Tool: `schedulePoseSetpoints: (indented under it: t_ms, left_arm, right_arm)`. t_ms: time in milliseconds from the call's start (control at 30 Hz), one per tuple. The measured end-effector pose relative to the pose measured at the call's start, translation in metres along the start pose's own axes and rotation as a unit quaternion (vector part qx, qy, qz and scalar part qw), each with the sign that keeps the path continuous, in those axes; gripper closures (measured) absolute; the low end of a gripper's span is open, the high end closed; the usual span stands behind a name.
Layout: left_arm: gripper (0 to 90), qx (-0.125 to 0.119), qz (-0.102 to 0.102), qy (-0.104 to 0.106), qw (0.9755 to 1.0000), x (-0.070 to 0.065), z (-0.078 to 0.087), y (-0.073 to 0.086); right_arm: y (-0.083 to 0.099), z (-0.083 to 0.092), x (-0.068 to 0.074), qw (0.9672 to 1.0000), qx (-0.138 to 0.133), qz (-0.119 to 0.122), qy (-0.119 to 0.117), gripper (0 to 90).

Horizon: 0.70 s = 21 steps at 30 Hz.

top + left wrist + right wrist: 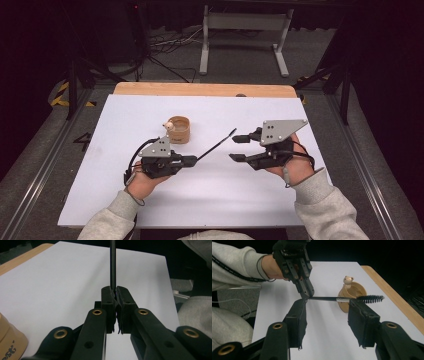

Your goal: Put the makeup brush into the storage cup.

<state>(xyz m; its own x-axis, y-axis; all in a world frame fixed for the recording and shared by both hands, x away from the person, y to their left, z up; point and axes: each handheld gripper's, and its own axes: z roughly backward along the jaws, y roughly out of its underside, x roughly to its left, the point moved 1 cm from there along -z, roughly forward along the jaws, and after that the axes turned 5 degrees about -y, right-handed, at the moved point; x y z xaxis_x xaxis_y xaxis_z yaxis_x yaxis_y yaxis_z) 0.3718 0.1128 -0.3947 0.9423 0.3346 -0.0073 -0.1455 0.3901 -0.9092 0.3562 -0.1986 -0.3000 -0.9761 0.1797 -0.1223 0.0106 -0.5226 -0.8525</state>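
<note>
Matt white table sheet (150,200), bare wood edge (200,89), bristly black brush (352,299), perhaps wooden cup (352,293)

On the worktop (100,190), the cup (179,130) stands behind the left hand-held gripper (192,160). The brush (216,145) reaches from that gripper rightward, its tip near the right hand-held gripper (236,148), which lies well right of the cup.

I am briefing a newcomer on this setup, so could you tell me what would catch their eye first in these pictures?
Probably the thin black brush wand, clamped at one end by the left gripper and reaching across the white table toward the open right gripper. Next, the small tan cup with a little figurine on its rim, just beyond the left gripper.
</note>
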Motion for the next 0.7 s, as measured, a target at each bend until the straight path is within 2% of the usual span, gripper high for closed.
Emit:
schedulePoseSetpoints:
  t_ms: [67, 167, 200, 300, 500, 700]
  left_arm:
    - [85.5, -0.004, 0.003, -0.002, 1.0000, 0.000, 0.000, 0.001]
    - [85.5, -0.034, 0.011, -0.005, 0.9994, 0.002, 0.003, 0.004]
    - [85.5, -0.034, 0.011, -0.005, 0.9994, 0.002, 0.003, 0.004]
    - [85.5, -0.052, 0.019, 0.003, 0.9985, 0.003, 0.003, 0.007]
    - [85.5, -0.077, 0.016, 0.013, 0.9968, 0.003, 0.004, 0.010]
    - [85.5, -0.092, 0.014, 0.009, 0.9956, 0.001, 0.003, 0.014]
  right_arm:
    - [0.001, 0.001, 0.001, 1.0000, -0.008, -0.001, 0.003, 48.6]
    - [0.005, 0.004, 0.001, 0.9997, -0.025, -0.005, 0.005, 48.0]
    - [0.005, 0.004, 0.001, 0.9997, -0.025, -0.005, 0.005, 48.0]
    - [0.010, 0.005, 0.001, 0.9992, -0.038, -0.011, 0.008, 47.7]
    - [0.017, 0.004, 0.001, 0.9976, -0.065, -0.018, 0.013, 47.0]
    - [0.026, 0.002, 0.003, 0.9951, -0.094, -0.021, 0.019, 46.5]
